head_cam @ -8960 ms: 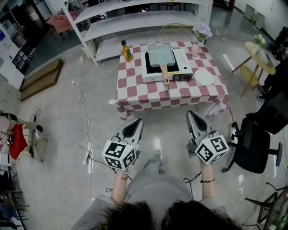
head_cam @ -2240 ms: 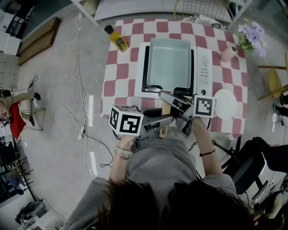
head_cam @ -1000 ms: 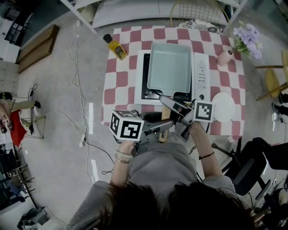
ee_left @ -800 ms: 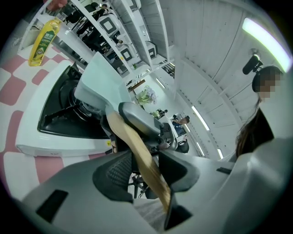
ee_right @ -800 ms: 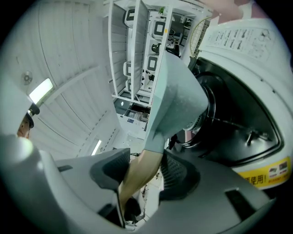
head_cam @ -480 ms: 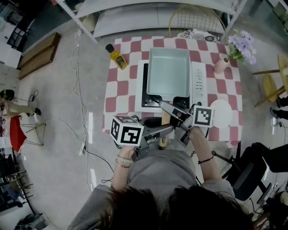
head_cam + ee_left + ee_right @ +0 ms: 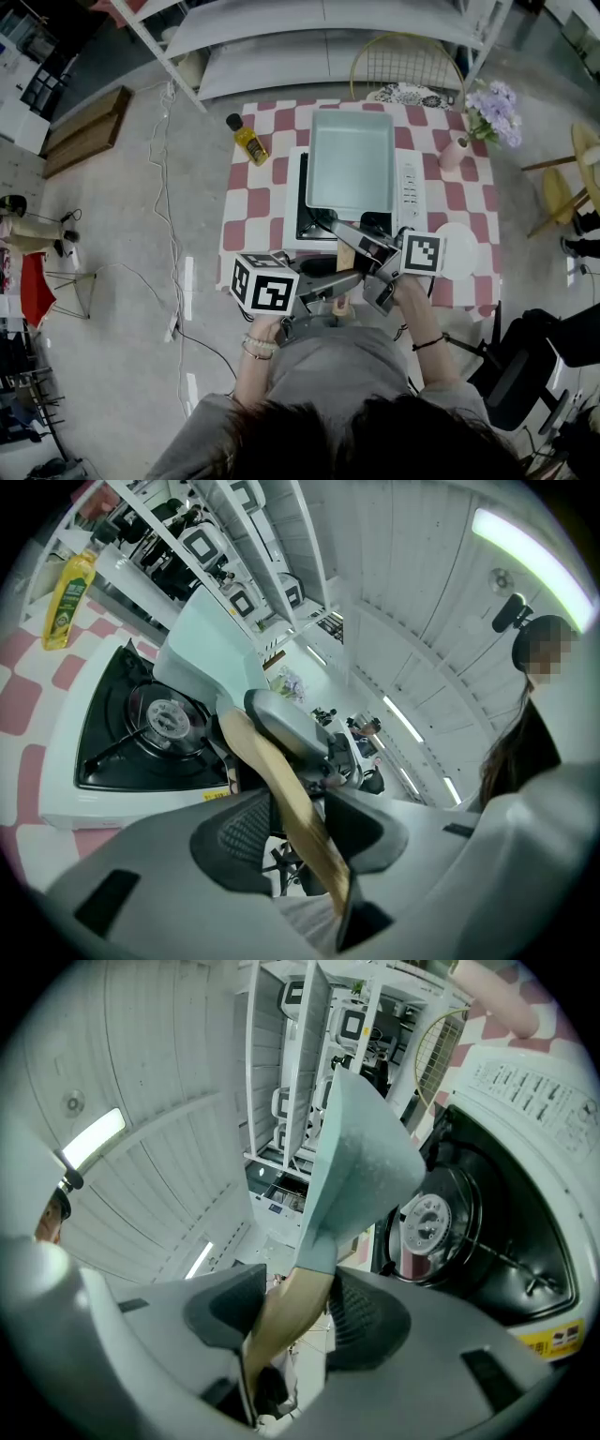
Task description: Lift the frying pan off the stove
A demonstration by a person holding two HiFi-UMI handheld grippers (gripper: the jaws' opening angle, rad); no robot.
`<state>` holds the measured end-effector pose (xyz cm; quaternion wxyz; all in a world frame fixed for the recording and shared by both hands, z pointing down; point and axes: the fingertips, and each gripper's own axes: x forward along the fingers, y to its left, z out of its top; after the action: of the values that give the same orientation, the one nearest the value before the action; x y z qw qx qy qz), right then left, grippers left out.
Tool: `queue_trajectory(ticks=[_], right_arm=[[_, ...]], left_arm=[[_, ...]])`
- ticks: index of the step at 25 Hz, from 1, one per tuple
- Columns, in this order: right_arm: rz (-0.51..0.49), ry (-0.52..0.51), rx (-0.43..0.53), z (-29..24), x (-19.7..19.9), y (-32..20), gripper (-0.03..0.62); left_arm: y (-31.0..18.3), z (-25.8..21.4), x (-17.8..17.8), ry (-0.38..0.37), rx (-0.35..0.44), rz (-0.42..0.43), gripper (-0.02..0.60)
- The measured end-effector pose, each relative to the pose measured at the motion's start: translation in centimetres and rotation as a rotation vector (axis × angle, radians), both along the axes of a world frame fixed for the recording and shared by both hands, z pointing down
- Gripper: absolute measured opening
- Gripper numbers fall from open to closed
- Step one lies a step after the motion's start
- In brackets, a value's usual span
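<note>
A: Clamping anything with the left gripper (image 7: 300, 827) and right gripper (image 7: 291, 1314)?
B: Yes, both shut on the wooden handle (image 7: 281, 789), left nearer its end, right close to the frying pan (image 7: 352, 159)
A: Resting on the stove (image 7: 410, 183)?
B: No, lifted clear above the burner (image 7: 164, 716)

A glossy grey floor (image 7: 122, 281) spreads round the red-and-white checked tabletop (image 7: 246, 202). White metal shelving (image 7: 281, 33) stands at 12 o'clock, a black office chair (image 7: 525, 366) at 4 o'clock, brown wooden boards (image 7: 84, 131) at 10 o'clock.
</note>
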<state>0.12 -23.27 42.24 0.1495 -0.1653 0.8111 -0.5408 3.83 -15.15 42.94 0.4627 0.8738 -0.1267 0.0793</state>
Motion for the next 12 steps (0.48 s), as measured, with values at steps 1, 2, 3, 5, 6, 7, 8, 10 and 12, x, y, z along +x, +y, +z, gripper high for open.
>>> queue_trajectory(ticks=[1, 2, 3, 5, 6, 7, 8, 10, 12], right_arm=[[0.001, 0.000, 0.006, -0.3, 0.0, 0.0, 0.215], [0.001, -0.001, 0.015, -0.6, 0.0, -0.1, 0.215], [0.001, -0.002, 0.023, -0.9, 0.0, -0.1, 0.216], [0.003, -0.002, 0.034, -1.3, 0.1, -0.2, 0.216], [0.003, -0.001, 0.038, -1.6, 0.1, -0.1, 0.216], [0.004, -0.001, 0.044, -1.8, 0.1, -0.1, 0.216], [0.004, -0.001, 0.048, -2.0, 0.1, -0.1, 0.216], [0.006, -0.001, 0.056, -2.4, 0.2, -0.1, 0.215], [0.007, -0.001, 0.067, -2.8, 0.3, -0.1, 0.215]], left_arm=[[0.0, -0.2, 0.0, 0.001, 0.006, 0.000, 0.189], [-0.1, -0.4, 0.0, 0.002, 0.012, 0.000, 0.189], [-0.1, -0.6, 0.1, 0.003, 0.019, 0.000, 0.189], [-0.2, -1.0, 0.1, 0.006, 0.032, 0.000, 0.189], [-0.2, -1.2, 0.1, 0.008, 0.038, 0.000, 0.189], [-0.1, -1.4, 0.1, 0.009, 0.044, 0.000, 0.189], [-0.1, -1.6, 0.1, 0.010, 0.050, 0.000, 0.189], [-0.1, -2.0, 0.1, 0.011, 0.061, 0.000, 0.189], [-0.1, -2.3, 0.2, 0.013, 0.072, 0.001, 0.189]])
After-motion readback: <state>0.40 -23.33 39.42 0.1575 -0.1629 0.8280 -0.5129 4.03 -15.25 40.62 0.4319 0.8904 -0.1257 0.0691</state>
